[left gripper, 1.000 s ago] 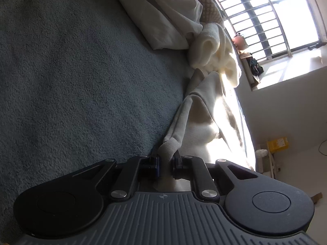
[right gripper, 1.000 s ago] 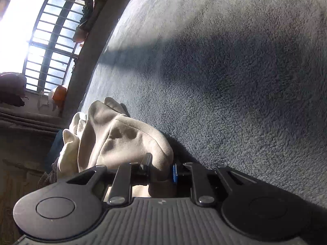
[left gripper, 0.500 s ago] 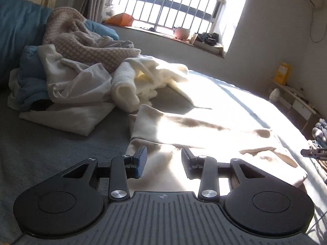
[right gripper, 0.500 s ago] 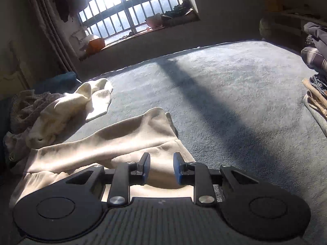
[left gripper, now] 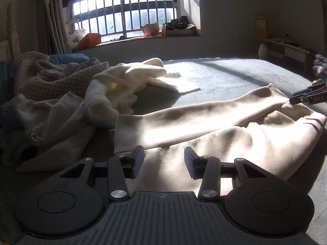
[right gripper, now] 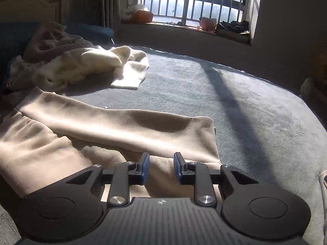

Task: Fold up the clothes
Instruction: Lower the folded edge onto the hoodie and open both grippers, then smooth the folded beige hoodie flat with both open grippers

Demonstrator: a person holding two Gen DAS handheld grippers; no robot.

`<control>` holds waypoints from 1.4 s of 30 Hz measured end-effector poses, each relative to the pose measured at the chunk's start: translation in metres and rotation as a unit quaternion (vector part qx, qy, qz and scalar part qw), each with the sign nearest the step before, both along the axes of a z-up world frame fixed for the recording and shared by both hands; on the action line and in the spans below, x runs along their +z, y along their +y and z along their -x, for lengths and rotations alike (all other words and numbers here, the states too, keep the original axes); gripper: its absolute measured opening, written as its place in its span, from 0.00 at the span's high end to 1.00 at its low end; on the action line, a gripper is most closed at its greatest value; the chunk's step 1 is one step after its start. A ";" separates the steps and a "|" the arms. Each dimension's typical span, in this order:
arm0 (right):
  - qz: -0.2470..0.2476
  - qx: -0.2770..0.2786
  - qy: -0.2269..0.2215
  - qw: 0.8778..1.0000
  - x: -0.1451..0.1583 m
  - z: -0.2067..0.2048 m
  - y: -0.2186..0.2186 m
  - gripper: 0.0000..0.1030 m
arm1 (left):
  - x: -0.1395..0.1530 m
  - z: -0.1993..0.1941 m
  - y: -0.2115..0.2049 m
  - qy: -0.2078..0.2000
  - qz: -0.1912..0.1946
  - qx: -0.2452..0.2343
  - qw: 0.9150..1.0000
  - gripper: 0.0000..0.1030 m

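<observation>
A beige garment (left gripper: 214, 126) lies folded lengthwise on the grey-blue bed cover (left gripper: 235, 75); it also shows in the right wrist view (right gripper: 126, 130). My left gripper (left gripper: 163, 161) is open and empty, just above the garment's near left end. My right gripper (right gripper: 161, 168) is open and empty over the garment's right end; its tip shows at the right edge of the left wrist view (left gripper: 306, 97), at the garment's far corner.
A pile of unfolded clothes sits at the left: a cream fleece piece (left gripper: 126, 81), a pink knit (left gripper: 51, 75) and a pale shirt (left gripper: 53, 122). A barred window (left gripper: 130, 8) with a cluttered sill is behind. Bed cover (right gripper: 245, 102) stretches right.
Both grippers let go of the beige garment and opened. The garment, held up a second ago, now lies flat on the bed, and both grippers have drawn back a little.
</observation>
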State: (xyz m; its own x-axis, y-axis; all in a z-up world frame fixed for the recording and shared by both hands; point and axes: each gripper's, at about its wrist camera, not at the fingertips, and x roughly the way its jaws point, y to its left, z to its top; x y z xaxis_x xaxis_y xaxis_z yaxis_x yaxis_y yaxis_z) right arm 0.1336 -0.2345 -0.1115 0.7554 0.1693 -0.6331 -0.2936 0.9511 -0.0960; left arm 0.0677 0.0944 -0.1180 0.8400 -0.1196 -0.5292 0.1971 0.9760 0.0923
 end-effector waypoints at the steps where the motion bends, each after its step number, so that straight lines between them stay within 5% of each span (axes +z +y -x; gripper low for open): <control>1: 0.002 -0.005 0.009 1.000 -0.006 -0.009 0.001 0.74 | -0.003 -0.010 -0.003 0.011 -0.005 0.003 1.000 0.53; 5: 0.026 -0.003 0.037 0.999 -0.036 -0.034 0.005 0.73 | -0.036 -0.048 -0.003 0.081 -0.022 0.046 0.995 0.52; 13: 0.009 -0.001 0.012 1.000 -0.001 -0.052 0.015 0.73 | -0.010 -0.063 -0.014 0.043 -0.012 0.015 0.999 0.53; 18: -0.002 -0.054 0.060 0.997 -0.038 -0.099 0.012 0.73 | -0.038 -0.113 -0.015 0.096 -0.011 0.048 0.994 0.52; 30: -0.036 -0.072 0.060 0.995 -0.040 -0.100 0.003 0.73 | -0.034 -0.112 -0.011 0.089 0.000 0.057 0.994 0.51; 35: -0.050 -0.059 0.012 0.997 -0.006 -0.072 0.013 0.73 | -0.004 -0.088 -0.016 0.053 -0.005 0.051 0.997 0.51; 42: -0.095 0.005 0.022 0.995 0.029 -0.023 0.041 0.73 | 0.024 -0.046 -0.044 0.046 -0.002 0.003 0.999 0.46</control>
